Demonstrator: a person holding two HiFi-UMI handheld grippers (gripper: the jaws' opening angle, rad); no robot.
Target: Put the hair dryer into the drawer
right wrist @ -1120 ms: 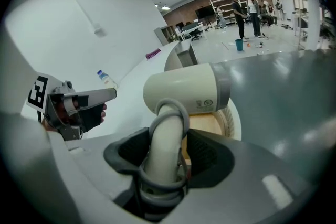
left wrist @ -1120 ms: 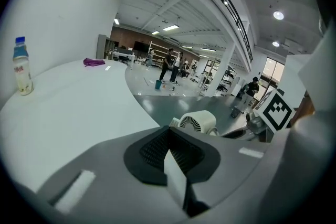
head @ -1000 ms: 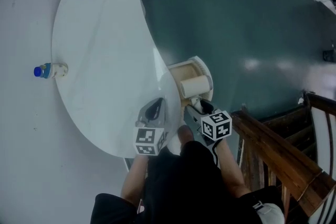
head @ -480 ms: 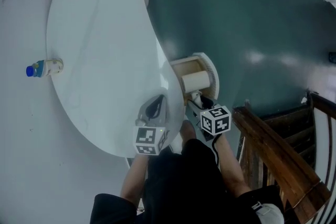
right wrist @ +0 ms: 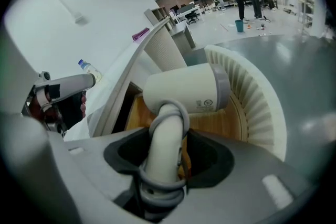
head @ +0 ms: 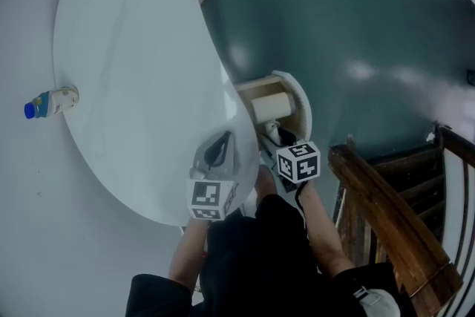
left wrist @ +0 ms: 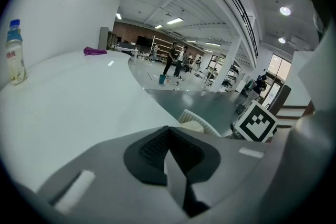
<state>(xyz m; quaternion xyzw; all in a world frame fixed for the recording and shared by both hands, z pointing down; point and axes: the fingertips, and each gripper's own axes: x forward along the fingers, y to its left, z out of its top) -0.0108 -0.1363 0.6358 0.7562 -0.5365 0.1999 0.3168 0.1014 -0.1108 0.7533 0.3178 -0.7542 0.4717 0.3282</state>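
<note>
— Where's the hair dryer (right wrist: 184, 93)?
— Its barrel sits in the open drawer (right wrist: 257, 102), over the wooden floor. The right gripper (right wrist: 164, 165) pinches its cord-wrapped handle.
— And the left gripper (left wrist: 170, 157)?
— Jaws pressed together on nothing, at the white table's (head: 133, 85) near edge, well apart from the bottle (head: 48, 102).

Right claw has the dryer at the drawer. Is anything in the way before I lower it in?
Nothing visible does. The right claw is shut on the handle of the hair dryer, whose body sits over the open drawer. The wooden bottom that shows beneath it looks bare. The cord is wound round the handle, not dangling.
</note>
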